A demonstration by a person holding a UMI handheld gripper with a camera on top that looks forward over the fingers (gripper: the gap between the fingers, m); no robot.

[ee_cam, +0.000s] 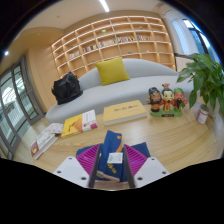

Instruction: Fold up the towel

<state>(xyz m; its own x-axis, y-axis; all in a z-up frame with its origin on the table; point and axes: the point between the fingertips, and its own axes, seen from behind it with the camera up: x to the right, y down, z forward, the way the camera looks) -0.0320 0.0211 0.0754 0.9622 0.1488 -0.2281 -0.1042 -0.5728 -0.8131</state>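
A dark blue towel (113, 148) with yellow markings and a white label hangs bunched between my gripper's (112, 165) two fingers. Both magenta pads (88, 158) press on it from the sides, so the gripper is shut on the towel and holds it lifted above the wooden table (140, 135). The towel's lower part is hidden behind the fingers.
On the table beyond the fingers lie a flat yellow box (125, 111), books (79, 123) and papers (46, 140) at the left, and toy figures (166, 98) at the right. A plant (205, 75) stands at the right. A grey sofa (120, 85) with a yellow cushion and black bag sits behind.
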